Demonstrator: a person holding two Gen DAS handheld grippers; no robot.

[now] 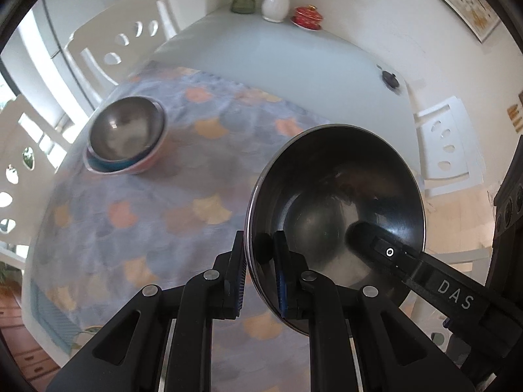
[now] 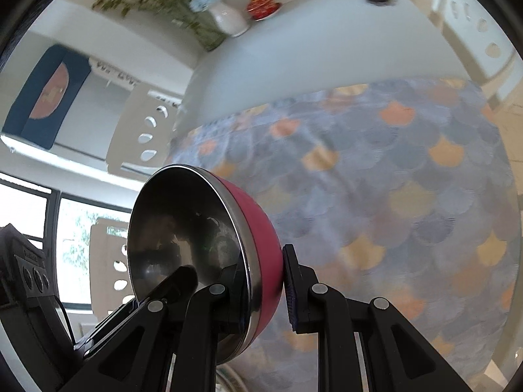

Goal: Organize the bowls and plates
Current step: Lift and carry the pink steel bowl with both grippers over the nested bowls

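Soft daylight fills both views, brightest toward nine o'clock, where the window (image 2: 68, 238) in the right wrist view is blown out to white. Motion blur smears the scale-patterned tablecloth (image 1: 183, 196) and the stacked bowls (image 1: 126, 138) at ten o'clock. Fisheye distortion bends the chairs and table edge; black vignetting rings each frame. The steel bowl interior (image 1: 336, 202) reads dark, with dim reflections.
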